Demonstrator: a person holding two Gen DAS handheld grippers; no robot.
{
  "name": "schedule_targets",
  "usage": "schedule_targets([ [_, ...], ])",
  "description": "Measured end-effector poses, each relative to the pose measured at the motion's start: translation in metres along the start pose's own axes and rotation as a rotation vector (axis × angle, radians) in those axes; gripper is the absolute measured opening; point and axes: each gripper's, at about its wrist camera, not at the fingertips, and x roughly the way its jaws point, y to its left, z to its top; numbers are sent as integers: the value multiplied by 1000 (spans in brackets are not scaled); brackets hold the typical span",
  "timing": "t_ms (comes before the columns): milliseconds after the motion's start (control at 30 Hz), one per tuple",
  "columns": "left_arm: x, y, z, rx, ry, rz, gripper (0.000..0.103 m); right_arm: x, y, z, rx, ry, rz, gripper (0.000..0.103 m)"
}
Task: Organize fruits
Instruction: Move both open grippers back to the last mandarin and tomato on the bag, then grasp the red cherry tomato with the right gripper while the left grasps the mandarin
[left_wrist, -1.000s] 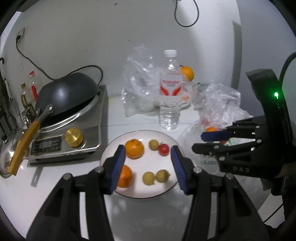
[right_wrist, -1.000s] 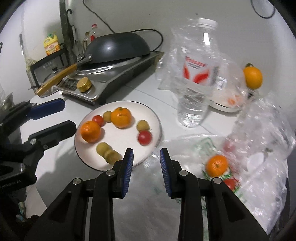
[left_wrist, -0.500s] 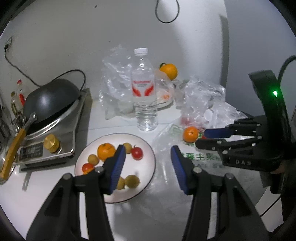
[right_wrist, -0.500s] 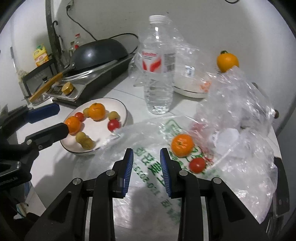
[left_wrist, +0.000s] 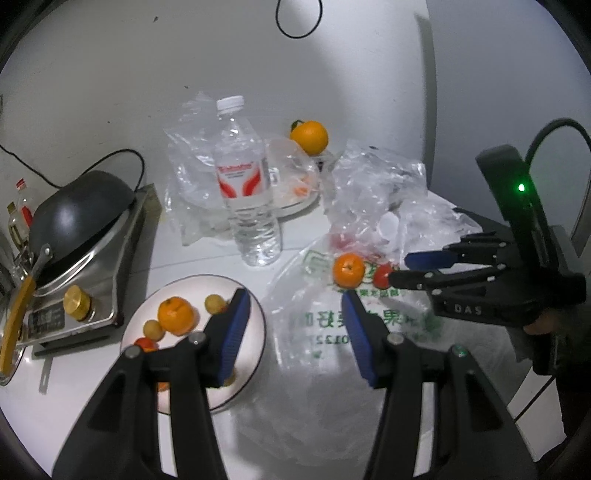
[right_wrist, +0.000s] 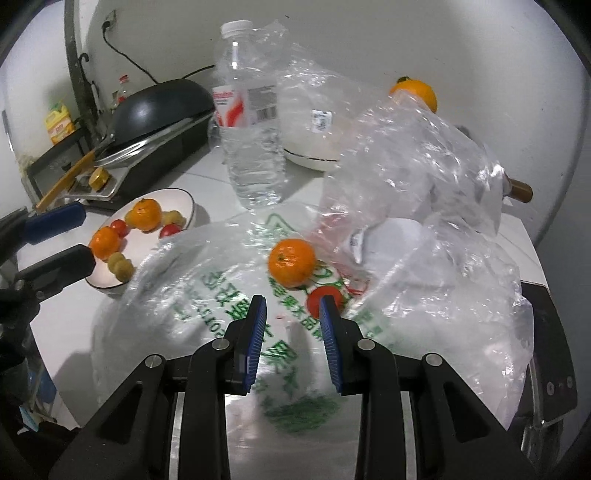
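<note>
A white plate (left_wrist: 255, 314) (right_wrist: 188, 205) holds several fruits: oranges, small red tomatoes and small yellow-green fruits. A loose orange (right_wrist: 291, 262) (left_wrist: 348, 270) and a red tomato (right_wrist: 325, 300) (left_wrist: 382, 275) lie on a printed clear plastic bag (right_wrist: 229, 295) (left_wrist: 317, 325). My right gripper (right_wrist: 293, 321) is open and empty just short of the orange, its right finger beside the tomato. It also shows in the left wrist view (left_wrist: 408, 266). My left gripper (left_wrist: 295, 314) is open and empty above the plate's right edge and the bag. Another orange (left_wrist: 310, 136) (right_wrist: 415, 94) sits at the back.
A water bottle (left_wrist: 245, 192) (right_wrist: 251, 129) stands behind the plate. A cooker with a dark wok (left_wrist: 77, 210) (right_wrist: 159, 107) is at the left. Crumpled clear bags (right_wrist: 406, 166) (left_wrist: 373, 188) pile up at the right, over a white dish (right_wrist: 314, 155). The table edge runs along the right.
Both grippers have swung right, from the plate toward the bag. The right gripper has closed in on the loose orange and tomato and its jaws have opened wider.
</note>
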Motion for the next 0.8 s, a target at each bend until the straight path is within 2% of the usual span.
schedule_targets([
  [500, 34, -17, 9, 1, 61, -29, 54, 35, -18, 5, -6, 55, 40, 32],
  [567, 37, -19, 11, 7, 64, -32, 60, 37, -20, 6, 0, 57, 44, 32],
  [600, 37, -19, 11, 8, 62, -34, 70, 38, -21, 7, 1, 58, 44, 32],
  [800, 46, -22, 12, 14, 72, -29, 70, 46, -24, 6, 1, 74, 52, 32],
])
